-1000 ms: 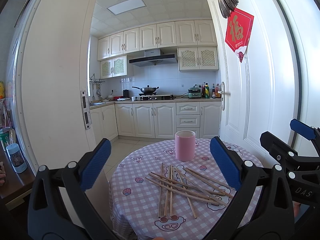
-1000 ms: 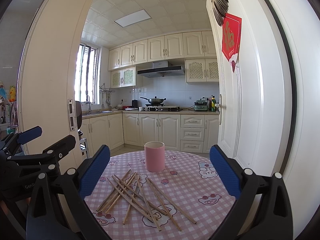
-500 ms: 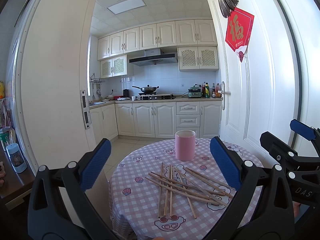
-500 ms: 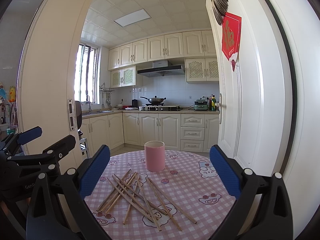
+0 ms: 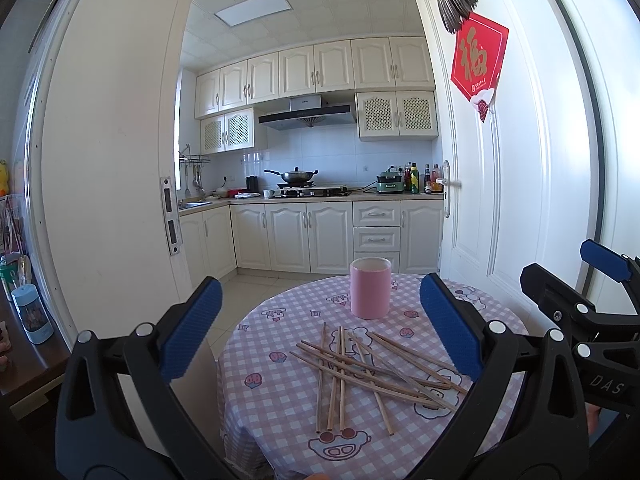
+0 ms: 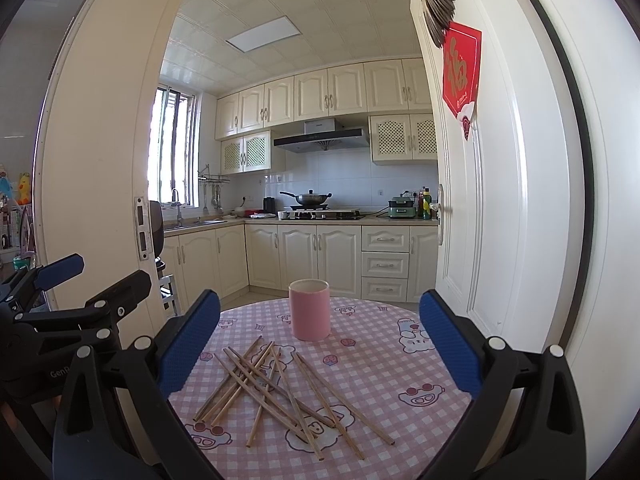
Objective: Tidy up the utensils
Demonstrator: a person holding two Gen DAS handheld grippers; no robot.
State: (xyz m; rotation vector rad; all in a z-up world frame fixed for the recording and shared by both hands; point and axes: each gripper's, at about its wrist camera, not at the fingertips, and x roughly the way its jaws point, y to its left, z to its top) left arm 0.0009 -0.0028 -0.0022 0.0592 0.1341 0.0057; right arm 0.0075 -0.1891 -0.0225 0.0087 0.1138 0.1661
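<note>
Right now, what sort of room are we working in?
A home dining spot by an open kitchen doorway, it seems: a round table in a checked cloth, a wok on the stove, and cream cabinets behind it.

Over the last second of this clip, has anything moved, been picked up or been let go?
Nothing visibly changed. Both the left gripper and the right gripper stay open and empty above the round table with the pink checked cloth, the loose wooden chopsticks still lie crossed in a pile, and the pink cylindrical cup stands upright behind them.

Chopsticks (image 5: 360, 364) before cup (image 5: 369, 288) — on table (image 5: 280, 408)
</note>
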